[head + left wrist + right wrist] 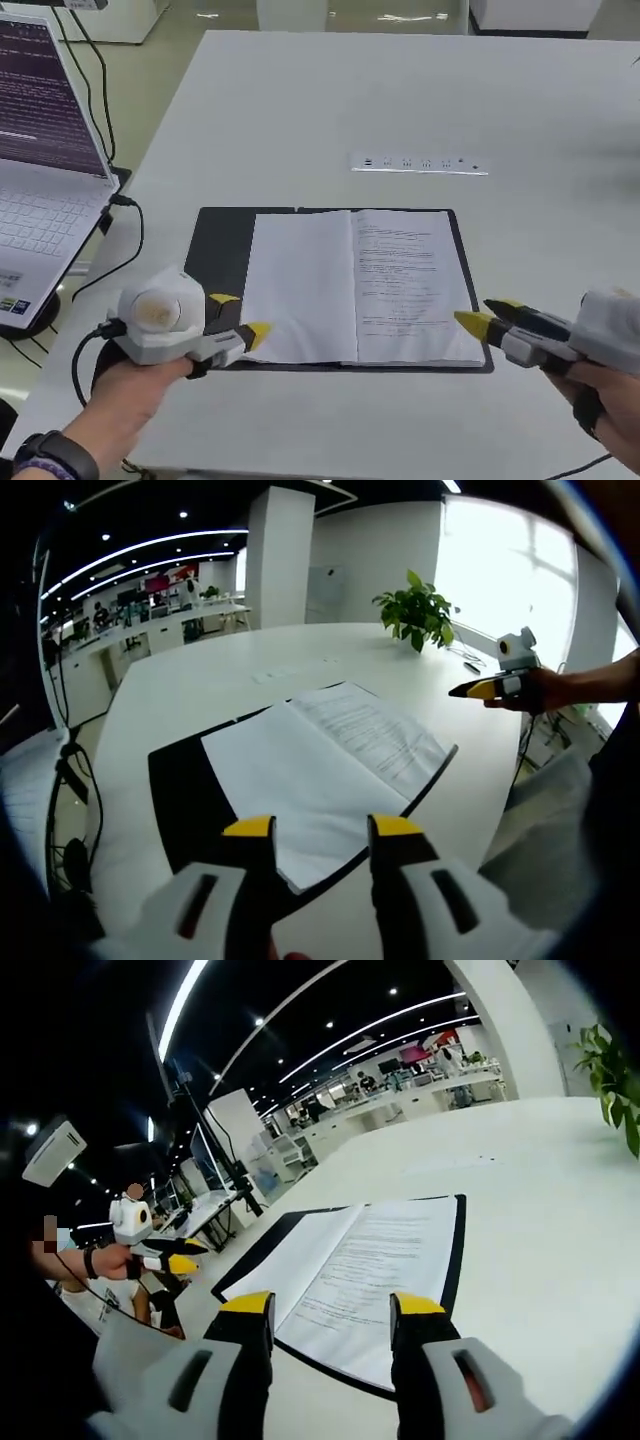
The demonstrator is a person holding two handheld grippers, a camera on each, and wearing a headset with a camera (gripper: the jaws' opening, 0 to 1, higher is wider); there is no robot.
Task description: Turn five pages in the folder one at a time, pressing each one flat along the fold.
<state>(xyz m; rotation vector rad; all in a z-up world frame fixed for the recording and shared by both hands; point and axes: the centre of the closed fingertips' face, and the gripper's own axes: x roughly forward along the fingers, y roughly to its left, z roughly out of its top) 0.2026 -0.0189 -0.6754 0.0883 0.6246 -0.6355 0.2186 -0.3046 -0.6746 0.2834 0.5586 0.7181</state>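
Status: folder lies open and flat on the tabletop, near its front edge, black cover showing on the left and along the bottom. Left page is blank, right page is printed. Both lie flat against the fold; no sheet is lifted or curled. The count of pages already turned cannot be read from the stack. Judgement: between turns, with the next lift not yet begun.

Left tool: jaws moderately apart, nothing between them, hovering at the near left corner of the blank page, over the cover. Contact with the paper cannot be confirmed.

Right tool: jaws apart, empty, tips just beside the near right corner of the printed page, apparently clear of it.

Room: bare tabletop beyond the folder up to the socket strip, and wide open to the right. Laptop stands well apart on the left; its cable runs near the left tool's hand, the one thing to mind on a leftward sweep. The near edge of the tabletop is close behind both tools.
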